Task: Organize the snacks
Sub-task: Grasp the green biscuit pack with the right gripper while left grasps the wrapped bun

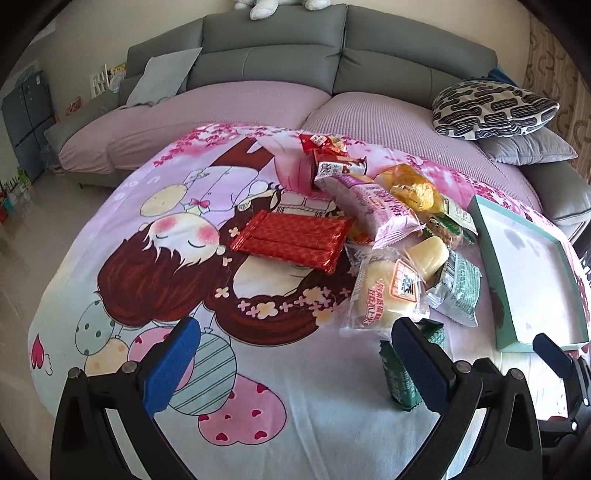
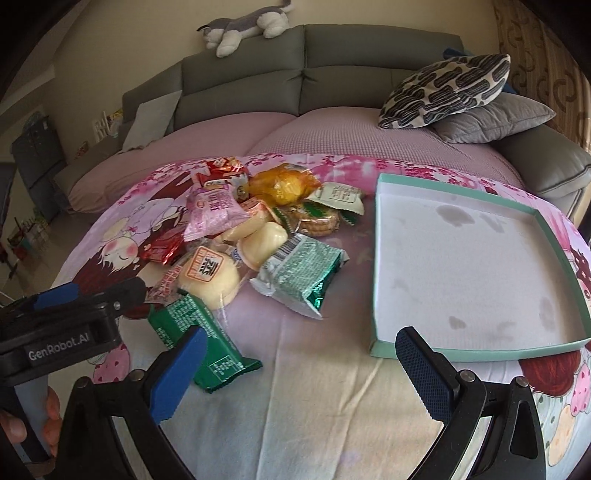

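A pile of wrapped snacks (image 2: pixel 258 236) lies on a cartoon-print cloth (image 2: pixel 314 424); it also shows in the left wrist view (image 1: pixel 388 236). It includes a red foil pack (image 1: pixel 291 240), a pink pack (image 2: pixel 212 210), a yellow bun (image 2: pixel 208 278), a silver-green pack (image 2: pixel 303 275) and a dark green bar (image 2: pixel 201 343). An empty teal-rimmed white tray (image 2: pixel 373 280) lies to the right of the pile. My left gripper (image 1: pixel 295 365) is open and empty over the cloth, left of the green bar (image 1: pixel 400 376). My right gripper (image 2: pixel 306 376) is open and empty, between the bar and the tray.
A grey sofa (image 2: pixel 332 55) with pink seat covers stands behind the cloth. A patterned cushion (image 2: pixel 443 88) and a grey cushion (image 2: pixel 495 118) lie at the right. A plush toy (image 2: pixel 243 29) lies on the sofa back. Floor and shelves are at the far left.
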`<state>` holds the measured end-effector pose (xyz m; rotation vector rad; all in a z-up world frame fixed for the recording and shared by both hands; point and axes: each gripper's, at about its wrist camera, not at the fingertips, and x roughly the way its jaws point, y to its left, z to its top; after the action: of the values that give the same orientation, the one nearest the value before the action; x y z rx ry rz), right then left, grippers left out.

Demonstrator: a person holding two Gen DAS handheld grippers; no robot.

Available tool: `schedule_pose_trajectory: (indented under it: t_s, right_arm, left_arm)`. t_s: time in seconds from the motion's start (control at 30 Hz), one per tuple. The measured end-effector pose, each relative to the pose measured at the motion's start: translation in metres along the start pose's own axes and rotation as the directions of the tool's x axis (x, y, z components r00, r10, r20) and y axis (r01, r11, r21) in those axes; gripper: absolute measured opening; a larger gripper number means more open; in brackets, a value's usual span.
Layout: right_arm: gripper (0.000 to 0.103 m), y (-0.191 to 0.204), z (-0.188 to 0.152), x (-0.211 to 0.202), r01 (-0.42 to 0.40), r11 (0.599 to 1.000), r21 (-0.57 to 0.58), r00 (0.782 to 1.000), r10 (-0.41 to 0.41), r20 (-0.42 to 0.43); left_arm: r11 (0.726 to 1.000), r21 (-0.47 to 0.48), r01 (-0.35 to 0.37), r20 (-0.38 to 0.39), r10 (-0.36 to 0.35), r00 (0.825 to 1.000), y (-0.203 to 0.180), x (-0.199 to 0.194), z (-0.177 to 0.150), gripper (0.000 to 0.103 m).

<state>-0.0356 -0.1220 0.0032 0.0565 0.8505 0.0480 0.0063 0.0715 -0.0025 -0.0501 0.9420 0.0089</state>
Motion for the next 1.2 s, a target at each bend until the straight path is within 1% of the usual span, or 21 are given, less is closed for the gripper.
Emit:
schedule_pose_trajectory:
  t_s: [0.13, 0.3, 0.37, 0.5, 0.57, 0.6, 0.67, 0.7, 0.73, 0.93, 1.1, 1.2]
  right_arm:
    - [0.103, 0.02, -0.005, 0.009, -0.046, 0.997, -0.06, 0.998, 0.044, -0.034]
    - [0.102, 0.038, -0.008, 0.025, -0.064, 0.992, -0.11, 0.995, 0.056, -0.078]
    - [0.098, 0.042, -0.009, 0.03, -0.068, 0.99, -0.12, 0.994, 0.057, -0.09]
    - [0.085, 0.046, -0.007, 0.039, -0.086, 0.988, -0.127, 0.992, 0.073, -0.104]
    - [0.073, 0.049, -0.006, 0.042, -0.104, 0.986, -0.13, 0.99, 0.091, -0.104]
    - [0.069, 0.05, -0.006, 0.042, -0.112, 0.985, -0.131, 0.99, 0.099, -0.104]
    - [0.053, 0.05, -0.006, 0.042, -0.129, 0.983, -0.128, 0.988, 0.116, -0.105]
    - [0.05, 0.049, -0.006, 0.042, -0.134, 0.983, -0.125, 0.987, 0.121, -0.105]
    - [0.044, 0.048, -0.006, 0.041, -0.133, 0.984, -0.122, 0.987, 0.121, -0.104]
    - [0.043, 0.035, -0.003, 0.037, -0.128, 0.989, -0.074, 0.988, 0.121, -0.09]
    - [0.043, 0.018, 0.002, 0.029, -0.092, 0.995, -0.029, 0.994, 0.09, -0.066]
    - [0.043, 0.007, 0.006, 0.026, -0.072, 0.997, -0.003, 0.996, 0.072, -0.059]
  left_arm:
    - [0.999, -0.052, 0.007, -0.028, -0.008, 1.0, 0.012, 0.005, -0.002, 0.103]
    - [0.998, -0.063, 0.008, -0.069, -0.013, 0.998, 0.017, 0.015, -0.005, 0.103]
    - [0.998, -0.067, 0.015, -0.076, -0.02, 0.997, 0.018, 0.018, -0.005, 0.103]
    - [0.997, -0.078, 0.024, -0.085, -0.031, 0.996, 0.021, 0.023, -0.006, 0.103]
    - [0.996, -0.083, 0.031, -0.085, -0.038, 0.996, 0.021, 0.023, -0.006, 0.103]
    - [0.996, -0.083, 0.033, -0.083, -0.04, 0.996, 0.021, 0.023, -0.006, 0.103]
    - [0.996, -0.085, 0.037, -0.079, -0.044, 0.996, 0.021, 0.023, -0.005, 0.103]
    - [0.996, -0.086, 0.04, -0.077, -0.047, 0.996, 0.021, 0.023, -0.005, 0.103]
    - [0.995, -0.087, 0.045, -0.075, -0.051, 0.996, 0.02, 0.023, -0.005, 0.103]
    - [0.993, -0.085, 0.078, -0.052, -0.083, 0.995, 0.016, 0.02, 0.0, 0.103]
    - [0.99, -0.081, 0.116, -0.038, -0.119, 0.992, 0.006, 0.018, 0.006, 0.103]
    - [0.989, -0.058, 0.137, -0.038, -0.139, 0.99, -0.006, 0.02, 0.01, 0.103]
